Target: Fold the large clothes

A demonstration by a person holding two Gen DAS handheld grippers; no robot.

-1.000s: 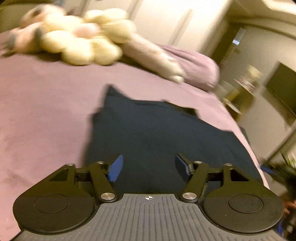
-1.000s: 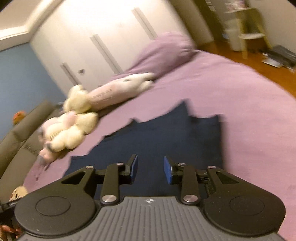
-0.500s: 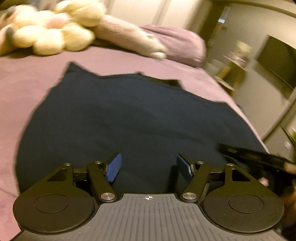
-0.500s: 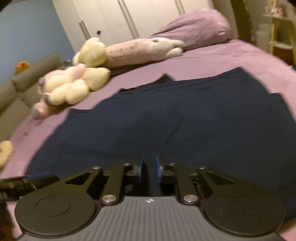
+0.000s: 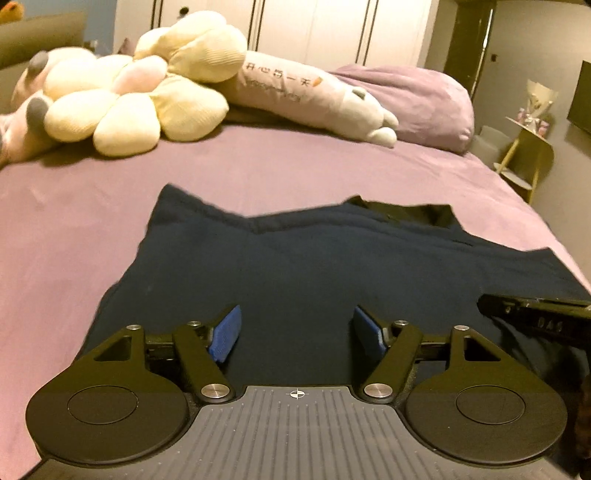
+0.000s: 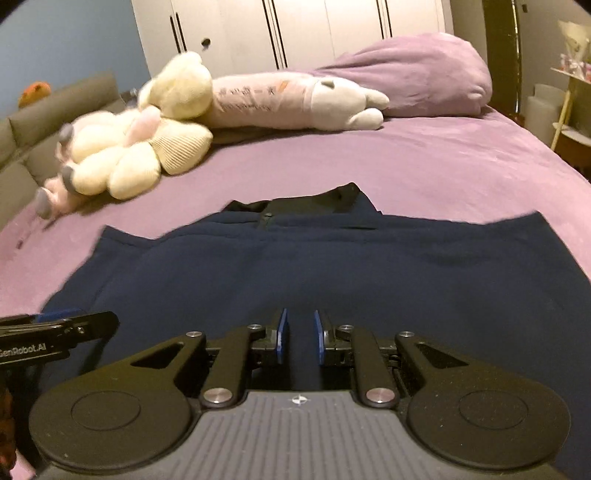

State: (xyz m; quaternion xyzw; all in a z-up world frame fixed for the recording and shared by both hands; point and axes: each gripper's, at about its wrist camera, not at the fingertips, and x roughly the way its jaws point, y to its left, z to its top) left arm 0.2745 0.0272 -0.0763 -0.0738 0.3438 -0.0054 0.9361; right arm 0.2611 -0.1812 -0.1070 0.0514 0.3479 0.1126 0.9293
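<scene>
A dark navy garment (image 5: 295, 266) lies spread flat on the purple bed (image 5: 74, 229), its collar end pointing toward the pillows; it also shows in the right wrist view (image 6: 314, 266). My left gripper (image 5: 297, 330) is open and empty, low over the garment's near edge. My right gripper (image 6: 299, 332) hovers over the near edge too, its blue pads a narrow gap apart with nothing between them. The right gripper's side shows at the right of the left wrist view (image 5: 535, 317); the left one shows at the left of the right wrist view (image 6: 55, 332).
Cream and pink plush toys (image 5: 129, 92) and a long plush pillow (image 5: 314, 96) lie at the bed's far side beside a purple pillow (image 5: 424, 99). White wardrobe doors (image 6: 295, 33) stand behind. A small side table (image 5: 528, 147) stands right of the bed.
Both grippers have swung down and level over the garment's near edge. The right gripper narrowed from open to almost closed, then opened slightly. The left stayed open.
</scene>
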